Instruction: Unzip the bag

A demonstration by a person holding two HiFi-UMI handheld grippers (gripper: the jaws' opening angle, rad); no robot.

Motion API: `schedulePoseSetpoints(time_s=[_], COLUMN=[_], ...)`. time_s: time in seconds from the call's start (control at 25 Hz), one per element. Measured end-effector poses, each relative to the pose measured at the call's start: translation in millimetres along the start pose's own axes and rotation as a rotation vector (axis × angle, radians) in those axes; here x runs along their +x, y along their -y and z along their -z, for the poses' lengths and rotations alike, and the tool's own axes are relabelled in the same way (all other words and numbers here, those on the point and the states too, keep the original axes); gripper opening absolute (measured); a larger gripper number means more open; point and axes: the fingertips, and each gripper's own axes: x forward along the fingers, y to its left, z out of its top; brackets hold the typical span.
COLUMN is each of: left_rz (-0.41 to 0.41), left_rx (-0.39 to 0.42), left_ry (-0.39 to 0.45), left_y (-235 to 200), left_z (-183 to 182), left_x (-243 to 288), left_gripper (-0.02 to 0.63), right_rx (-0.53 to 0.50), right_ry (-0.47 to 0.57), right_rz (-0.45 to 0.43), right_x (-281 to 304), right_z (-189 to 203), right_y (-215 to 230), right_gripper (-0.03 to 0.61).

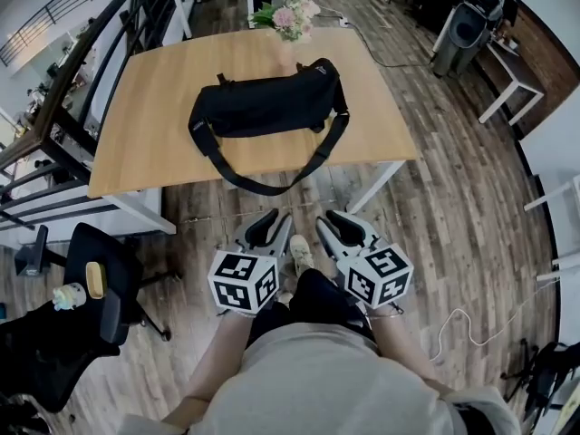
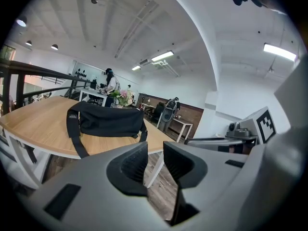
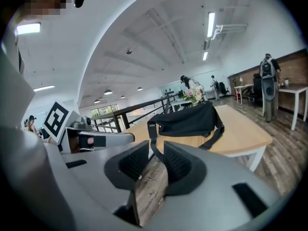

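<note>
While short of the tabletop's (image 1: pixel 145 143) near edge, approach step only: left gripper (image 1: pixel 277 220) and right gripper (image 1: pixel 330 219) side by side over the floor, jaws of both parted and empty. Black bag (image 1: pixel 267 107) lying mid-tabletop, strap (image 1: pixel 263 187) drooping over the near edge. Next, probably: reaching past that strap for the zip pull, not yet made out; open room either side, flowers (image 1: pixel 288 14) just beyond the bag.

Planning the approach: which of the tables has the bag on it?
The large wood-topped table in the middle: the black bag lies on it, strap over the near edge. The white tables stand farther off.
</note>
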Motion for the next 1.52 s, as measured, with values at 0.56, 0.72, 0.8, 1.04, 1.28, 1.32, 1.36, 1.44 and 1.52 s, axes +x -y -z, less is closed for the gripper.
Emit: schedulePoseSetpoints(time_s=[0.56,0.72,0.8,1.04,1.28,1.32,1.36,1.44,1.52], left_rz=[-0.044,-0.027,-0.021,-0.001,0.004,0.003,0.002,0.0,0.001], left_rx=[0.032,0.046,0.058,0.055,0.04,0.04,0.039,0.035,0.031], left_ry=[-0.006,0.008,0.004,-0.008,-0.004,-0.004,-0.005,-0.011,-0.02], left_y=[-72.4,-79.0,-82.2,-88.8,-94.0,-94.5,-95.1,-96.3,-96.7], left_z=[-57.8,-85.3,-95.0,-112.5,-121.0,-121.9,-122.4,-121.5,-119.4], left_x=[113.0,160.7,184.8,245.4,283.0,287.1,290.7,295.8,299.4], left_gripper=[0.11,0.11,0.11,0.11,0.11,0.11,0.11,0.11,0.11], right_rx=[0.055,-0.007,0.013,0.019,0.022,0.026,0.033,0.054,0.061], right_ry=[0.05,0.064,0.074,0.077,0.069,0.068,0.067,0.063,0.055], right_rz=[-0.056,-0.049,-0.055,-0.057,-0.045,-0.044,-0.044,-0.051,-0.055], right_x=[113.3,136.8,150.3,180.4,196.6,198.1,199.5,201.8,203.7], right_z=[-73.1,-104.0,-116.2,-140.7,-150.3,-151.0,-151.4,-150.3,-148.1], right_y=[89.4,125.8,144.9,194.4,231.6,236.1,239.8,244.3,246.7], right_gripper=[0.085,0.086,0.086,0.086,0.086,0.086,0.086,0.085,0.084])
